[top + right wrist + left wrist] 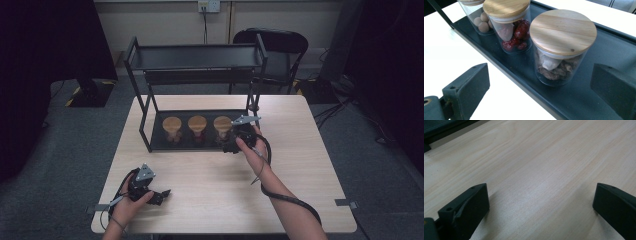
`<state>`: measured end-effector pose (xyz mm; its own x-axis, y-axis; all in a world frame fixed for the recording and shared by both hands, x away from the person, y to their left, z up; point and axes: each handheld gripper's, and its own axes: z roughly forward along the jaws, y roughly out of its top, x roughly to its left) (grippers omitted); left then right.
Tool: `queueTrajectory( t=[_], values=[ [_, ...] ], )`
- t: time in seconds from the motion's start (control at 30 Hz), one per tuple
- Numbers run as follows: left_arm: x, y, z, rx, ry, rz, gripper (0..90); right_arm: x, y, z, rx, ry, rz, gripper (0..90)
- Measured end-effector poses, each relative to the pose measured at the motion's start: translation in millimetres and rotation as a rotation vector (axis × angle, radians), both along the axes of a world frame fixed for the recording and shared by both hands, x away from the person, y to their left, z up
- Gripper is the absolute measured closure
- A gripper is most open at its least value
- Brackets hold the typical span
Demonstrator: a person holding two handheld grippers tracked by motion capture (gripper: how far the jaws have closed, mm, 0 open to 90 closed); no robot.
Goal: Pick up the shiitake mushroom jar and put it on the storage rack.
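The right claw (540, 87) is spread before the upright nearest jar (561, 50), whose brown contents the high view hides, on the rack tray (599, 57) by the desk's far edge. The left claw (540, 202) is spread over bare desk (536, 157).

Lab-like room: dark curtains (55, 40), floor cables (345, 105), carpet (60, 150).

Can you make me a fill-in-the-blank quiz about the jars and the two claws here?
1. The rack holds ____ jars with wooden lids on its bottom shelf.
2. The right claw is open and faces the jar of brown pieces; the middle jar holds ____ fruit.
3. The left claw is open over the bare ____ tabletop.
4. The rack's top shelf is ____.

Missing words: three; red; wooden; empty
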<state>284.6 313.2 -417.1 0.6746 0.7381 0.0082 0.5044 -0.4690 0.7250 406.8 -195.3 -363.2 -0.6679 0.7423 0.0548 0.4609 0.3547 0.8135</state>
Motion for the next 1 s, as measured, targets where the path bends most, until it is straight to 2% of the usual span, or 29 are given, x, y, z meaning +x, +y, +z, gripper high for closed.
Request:
queueTrajectory(
  t=[0.5, 1.0],
  values=[
    [0.0, 0.0, 0.0, 0.000, 0.000, 0.000, 0.2, -12.4, -2.3, -2.5, 0.014, -0.002, 0.042, 1.8],
    [0.0, 0.0, 0.0, 0.000, 0.000, 0.000, 0.2, -29.8, -19.0, -8.9, 0.020, 0.007, 0.094, 1.8]
  ],
)
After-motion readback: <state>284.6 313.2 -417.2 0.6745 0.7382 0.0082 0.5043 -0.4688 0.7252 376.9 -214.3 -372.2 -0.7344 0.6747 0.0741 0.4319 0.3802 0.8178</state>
